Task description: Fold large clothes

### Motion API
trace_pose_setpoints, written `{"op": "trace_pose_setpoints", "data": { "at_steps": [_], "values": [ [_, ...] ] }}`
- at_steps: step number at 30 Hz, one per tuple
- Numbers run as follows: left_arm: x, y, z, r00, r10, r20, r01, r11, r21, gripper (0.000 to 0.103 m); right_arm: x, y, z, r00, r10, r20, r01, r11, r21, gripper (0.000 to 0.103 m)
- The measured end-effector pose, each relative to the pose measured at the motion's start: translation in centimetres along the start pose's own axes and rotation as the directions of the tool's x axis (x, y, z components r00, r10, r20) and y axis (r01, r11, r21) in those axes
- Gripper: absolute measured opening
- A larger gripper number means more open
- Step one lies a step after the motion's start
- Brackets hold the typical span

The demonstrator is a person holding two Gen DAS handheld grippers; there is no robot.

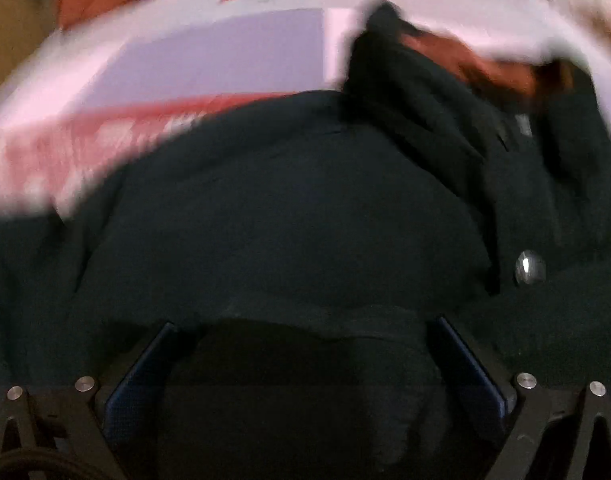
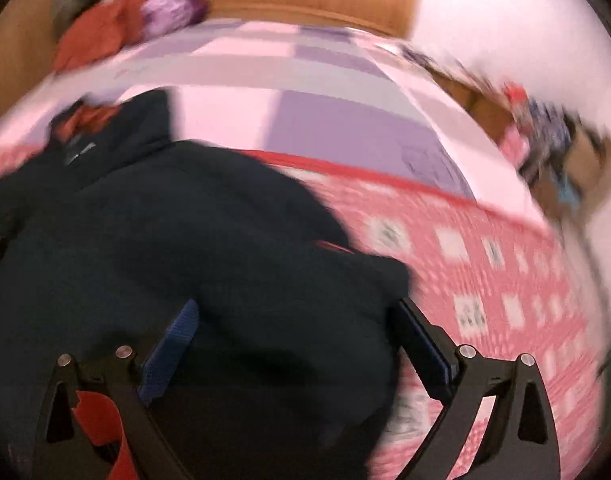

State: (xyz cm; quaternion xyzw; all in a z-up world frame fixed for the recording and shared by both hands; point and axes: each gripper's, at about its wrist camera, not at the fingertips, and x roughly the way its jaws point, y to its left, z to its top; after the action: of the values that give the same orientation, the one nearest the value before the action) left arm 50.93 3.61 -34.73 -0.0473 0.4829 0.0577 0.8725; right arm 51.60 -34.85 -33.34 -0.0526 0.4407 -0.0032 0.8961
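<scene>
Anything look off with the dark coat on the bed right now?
Nothing damaged or spilled. The dark coat lies bunched rather than flat on the bed cover, its collar end rumpled with rust lining showing. Both views are motion-blurred, so finer detail is unclear.

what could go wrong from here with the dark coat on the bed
1. Both views are motion-blurred; the open right gripper and left gripper may close on the wrong layer of the dark coat.
2. The metal snap button could catch a finger.
3. The puffy coat may spring open on the bedspread.
</scene>
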Motion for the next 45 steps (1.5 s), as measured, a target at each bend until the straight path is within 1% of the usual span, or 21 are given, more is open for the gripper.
{"op": "trace_pose_setpoints", "data": {
  "at_steps": [2,3,5,9,10,11,13,15,17,19,23,24,25,26,28,31,34,37,40,42,45],
  "values": [
    [-0.5,-0.8,-0.7,0.998,0.036,0.050,-0.039,0.998,0.050,0.103,0.4,-3.9,-1.3,0.998,0.063,-0.019,-0.060,0.989,0.137,0.099],
    [-0.7,-1.5,-1.1,0.994,0.070,0.083,-0.076,0.994,0.080,0.103,0.5,-4.6,-1.6,0.998,0.059,-0.019,-0.056,0.987,0.151,0.099],
    [-0.9,-1.7,-1.4,0.991,0.090,0.103,-0.100,0.991,0.092,0.103,-0.6,-4.2,-2.1,1.000,-0.005,0.009,0.004,0.996,0.092,0.099],
    [-0.9,-0.7,-1.4,0.995,0.046,0.089,-0.051,0.997,0.065,0.103,-3.5,-2.5,-2.3,0.987,-0.106,0.122,0.102,0.994,0.042,0.096],
    [-0.7,-1.1,-1.3,0.995,0.045,0.088,-0.051,0.996,0.066,0.103,-2.0,-2.8,-3.1,0.990,-0.123,0.068,0.122,0.992,0.016,0.096],
    [-0.7,-1.2,-1.1,0.995,0.047,0.089,-0.053,0.996,0.068,0.103,-0.9,-3.6,-3.5,0.997,-0.077,0.012,0.076,0.995,0.061,0.096],
    [-0.5,-1.4,-1.1,0.995,0.051,0.090,-0.057,0.996,0.069,0.103,-0.9,-4.3,-3.2,0.997,-0.076,0.002,0.075,0.990,0.118,0.095],
    [-0.4,-1.2,-1.1,0.995,0.047,0.091,-0.053,0.997,0.064,0.103,-2.0,-2.9,-2.1,0.987,-0.162,0.021,0.160,0.983,0.088,0.089],
    [-0.3,-1.2,-1.1,0.995,0.044,0.092,-0.050,0.997,0.062,0.103,-3.6,-1.0,-1.1,0.981,-0.177,0.080,0.173,0.983,0.056,0.086],
    [-0.3,-1.2,-1.1,0.995,0.044,0.087,-0.050,0.997,0.063,0.103,-4.9,1.7,0.0,0.986,-0.104,0.131,0.101,0.995,0.028,0.086],
    [-0.4,-0.7,-1.0,0.998,0.026,0.065,-0.030,0.997,0.067,0.103,-3.8,9.5,1.2,0.994,0.038,0.100,-0.028,0.995,-0.097,0.086],
    [-0.5,-0.5,-1.1,0.998,0.020,0.062,-0.025,0.997,0.070,0.103,-2.8,10.8,1.2,0.996,0.039,0.077,-0.029,0.991,-0.129,0.086],
    [-0.6,-0.3,-1.1,0.998,0.010,0.062,-0.014,0.997,0.071,0.103,-1.3,11.9,0.8,0.999,-0.007,0.042,0.014,0.986,-0.164,0.086],
    [-0.8,-0.2,-1.1,0.998,0.005,0.064,-0.009,0.997,0.074,0.103,0.5,11.9,0.2,0.999,-0.040,0.004,0.040,0.987,-0.155,0.087],
    [-1.2,-0.4,-1.3,0.997,0.005,0.073,-0.013,0.994,0.107,0.103,1.4,10.6,-0.2,1.000,-0.012,0.015,0.013,0.998,-0.067,0.087],
    [-2.1,-0.3,-1.7,0.996,0.007,0.088,-0.019,0.990,0.137,0.103,1.8,11.0,-0.5,0.999,-0.044,0.023,0.047,0.993,-0.106,0.087],
    [-3.3,0.5,-2.4,0.993,-0.004,0.116,-0.012,0.990,0.142,0.103,1.9,10.9,0.0,0.999,-0.031,0.012,0.032,0.994,-0.105,0.087],
    [-4.6,1.7,-3.4,0.990,-0.016,0.141,-0.006,0.988,0.156,0.103,-0.2,10.6,-0.3,0.997,-0.075,0.033,0.077,0.992,-0.095,0.087],
    [-5.2,2.7,-4.2,0.988,-0.040,0.149,0.015,0.986,0.165,0.103,-4.1,10.5,-1.6,0.990,-0.062,0.128,0.065,0.998,-0.013,0.087],
    [-5.5,3.7,-4.6,0.988,-0.055,0.143,0.036,0.990,0.136,0.103,-1.9,11.4,-3.2,0.995,-0.102,0.021,0.103,0.992,-0.076,0.087],
    [-6.9,5.0,-4.9,0.987,-0.033,0.158,0.017,0.995,0.098,0.103,-1.5,12.4,-3.0,0.988,-0.153,0.019,0.154,0.983,-0.095,0.087]
  ]
}}
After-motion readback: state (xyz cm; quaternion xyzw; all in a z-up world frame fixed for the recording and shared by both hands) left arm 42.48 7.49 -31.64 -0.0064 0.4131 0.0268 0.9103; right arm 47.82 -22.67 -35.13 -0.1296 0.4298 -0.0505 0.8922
